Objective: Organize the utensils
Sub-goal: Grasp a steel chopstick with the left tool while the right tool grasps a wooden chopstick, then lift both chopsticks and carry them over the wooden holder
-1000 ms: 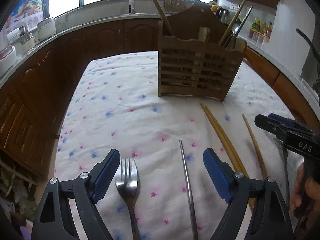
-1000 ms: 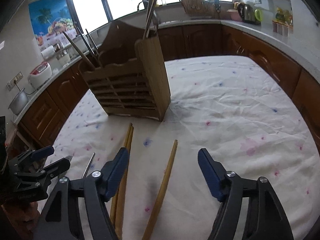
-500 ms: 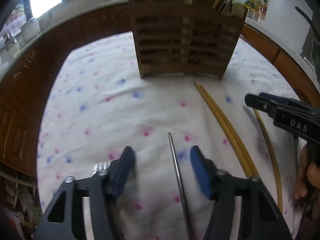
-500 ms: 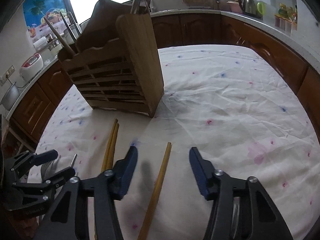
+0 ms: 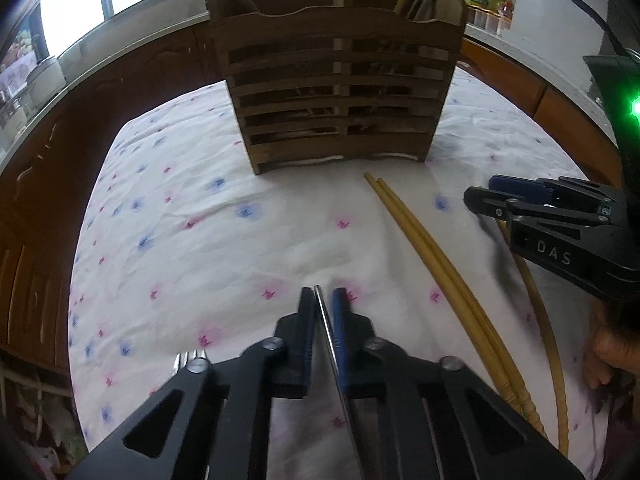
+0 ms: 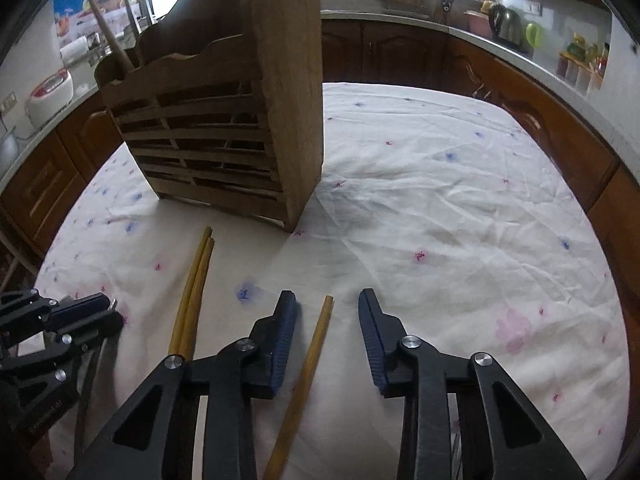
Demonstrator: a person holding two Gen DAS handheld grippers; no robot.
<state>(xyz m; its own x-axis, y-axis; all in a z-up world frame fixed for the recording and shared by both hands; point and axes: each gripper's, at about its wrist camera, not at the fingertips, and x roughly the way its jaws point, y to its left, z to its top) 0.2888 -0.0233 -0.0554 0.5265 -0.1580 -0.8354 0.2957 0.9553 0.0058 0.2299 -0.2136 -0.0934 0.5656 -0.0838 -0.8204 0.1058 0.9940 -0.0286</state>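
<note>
- Left gripper point(image 5: 322, 294): the jaws have just been closing and now clamp the thin metal rod point(image 5: 328, 328), which runs between the blue pads from its tip at the fingertips back under the gripper body. The rod lies on the flowered tablecloth point(image 5: 180, 220).
- Right gripper point(image 6: 327, 308): the jaws have just been closing and stand partly apart. The single wooden chopstick point(image 6: 308, 372) lies between the pads, closer to the left pad; neither pad visibly presses on it. Its tip sits level with the fingertips.
- Wooden utensil holder point(image 5: 340, 92): stands upright on the cloth at 12 o'clock from the left gripper and at 11 o'clock from the right gripper. Its front is slatted. Long handles rise from its compartments; what they belong to cannot be told.
- Pair of chopsticks point(image 5: 424, 248): lie side by side, touching, on the cloth at 1 o'clock from the left gripper. Their far ends stop just short of the holder base. In the right wrist view the pair sits at 10 o'clock from the right gripper.
- Fork point(image 5: 188, 360): only the tine tips show, at 8 o'clock from the left fingertips, beside the left arm of the gripper.
- A hand point(image 5: 608, 356) shows at the right edge of the left wrist view, below the right gripper body.
- Kitchen counter point(image 6: 500, 40) with dark wood cabinets surrounds the table.
</note>
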